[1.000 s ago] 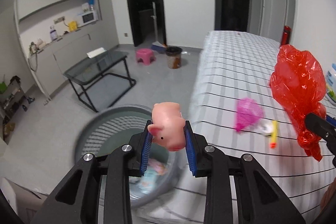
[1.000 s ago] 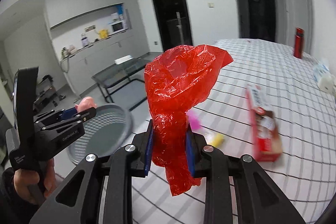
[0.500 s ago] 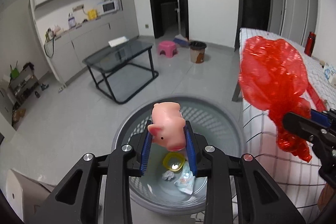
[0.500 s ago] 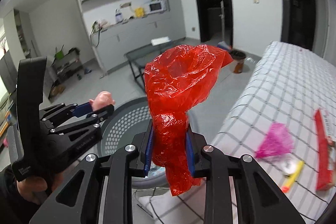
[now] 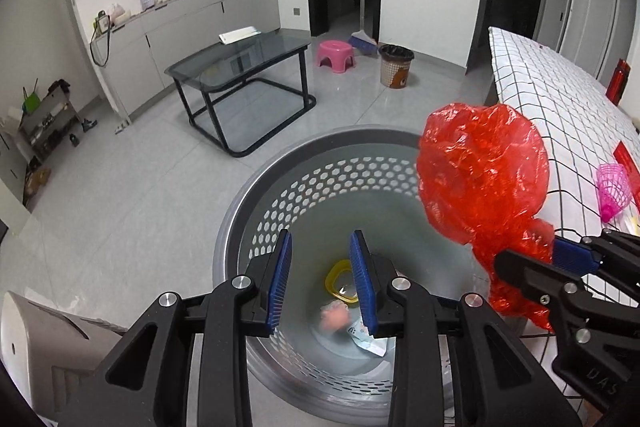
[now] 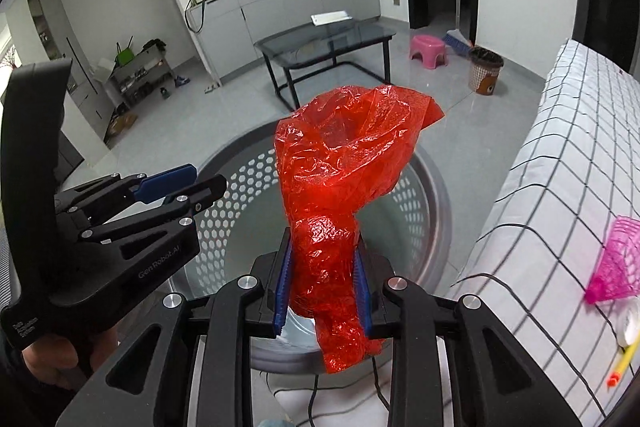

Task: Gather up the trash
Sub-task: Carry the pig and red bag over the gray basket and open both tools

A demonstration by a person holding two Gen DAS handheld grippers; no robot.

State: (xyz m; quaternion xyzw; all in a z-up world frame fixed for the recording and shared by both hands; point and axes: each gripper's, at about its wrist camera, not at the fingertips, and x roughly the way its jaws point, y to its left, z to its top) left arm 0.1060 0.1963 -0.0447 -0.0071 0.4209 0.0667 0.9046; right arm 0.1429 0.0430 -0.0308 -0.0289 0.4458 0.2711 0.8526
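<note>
A grey perforated bin [image 5: 256, 223] stands on the floor beside the checked table. My left gripper [image 5: 322, 281] is open and empty above the bin's mouth. A blurred pink pig toy [image 5: 335, 319] lies in the bin's bottom with a yellow ring [image 5: 334, 273] and paper scraps [image 5: 366, 341]. My right gripper [image 6: 323, 281] is shut on a crumpled red plastic bag [image 6: 344, 187], held over the bin's rim [image 6: 434, 203]. The bag [image 5: 480, 179] also shows at the right of the left wrist view, and the left gripper [image 6: 192, 181] at the left of the right wrist view.
The checked table [image 6: 568, 163] on the right carries a pink net ball [image 6: 618, 263], a yellow pen [image 6: 622, 363] and a red box [image 5: 628, 159]. A glass coffee table [image 5: 240, 63], a pink stool [image 5: 336, 55] and a small brown bin [image 5: 396, 65] stand farther off on the floor.
My left gripper has opened and the pink pig toy has dropped into the bin. Both grippers have moved closer over the bin, with the red bag still held.
</note>
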